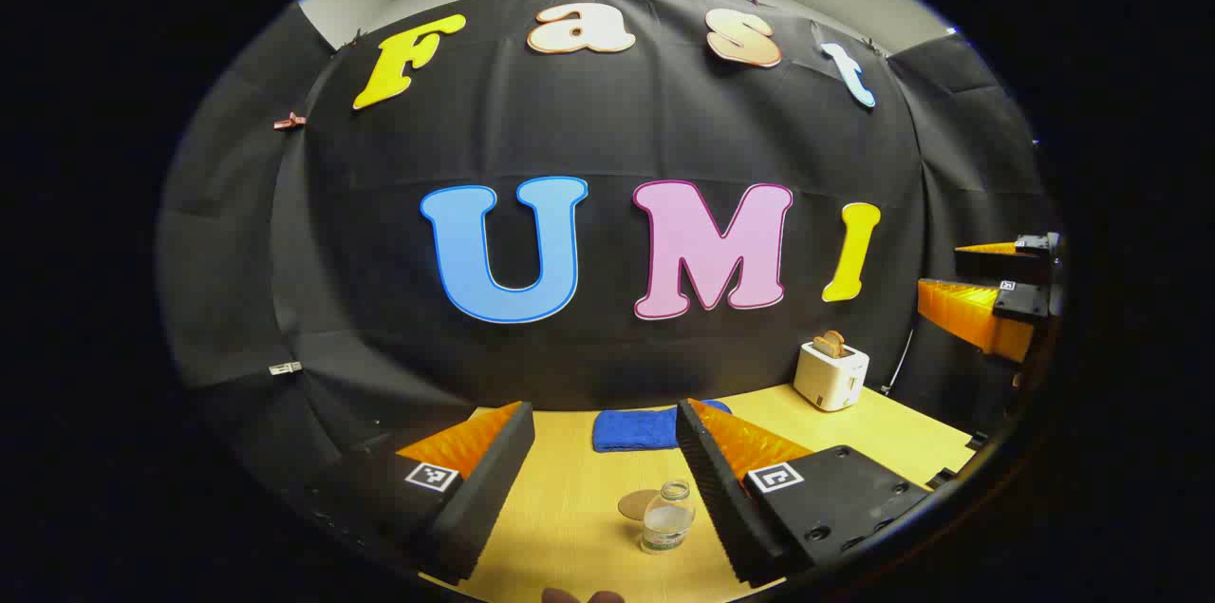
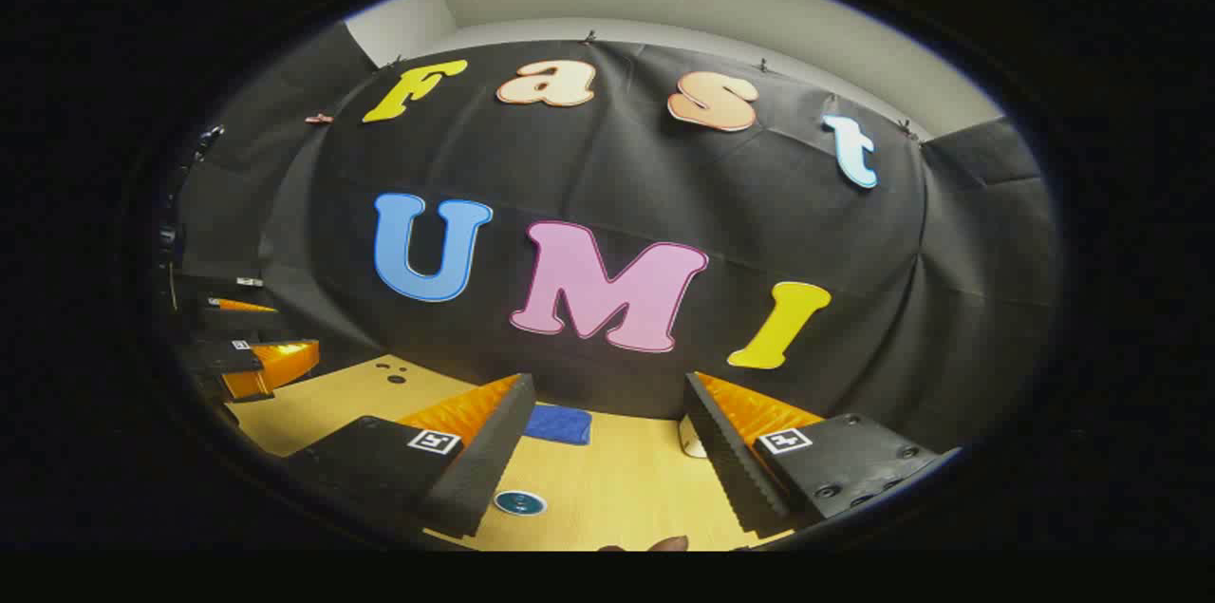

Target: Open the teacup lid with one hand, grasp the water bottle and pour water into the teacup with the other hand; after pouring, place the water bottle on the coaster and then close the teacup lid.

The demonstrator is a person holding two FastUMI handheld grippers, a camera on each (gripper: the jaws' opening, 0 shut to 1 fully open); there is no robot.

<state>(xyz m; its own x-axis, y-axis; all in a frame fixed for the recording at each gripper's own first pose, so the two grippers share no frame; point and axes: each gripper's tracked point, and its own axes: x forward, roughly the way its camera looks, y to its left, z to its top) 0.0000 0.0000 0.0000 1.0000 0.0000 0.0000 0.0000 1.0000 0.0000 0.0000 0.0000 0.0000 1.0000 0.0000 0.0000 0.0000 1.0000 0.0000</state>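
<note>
Left gripper [image 1: 603,451] hovering, jaws gaping wide, gripping nothing. Water bottle [image 1: 667,518] standing upright on table [image 1: 570,508], touching coaster [image 1: 638,503], blue cloth [image 1: 636,429] lying beyond. Right gripper [image 2: 607,432] hanging wide open, empty, teal lid [image 2: 520,502] lying below.

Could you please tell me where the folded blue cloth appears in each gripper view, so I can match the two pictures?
Left gripper view: the blue cloth lies at the table's far edge, lower centre, between the gripper's two fingers.
Right gripper view: the blue cloth lies lower centre-left at the far edge, partly behind a finger.
Shared landmark: the white toaster at the table's far edge, peeking behind a finger.
</note>
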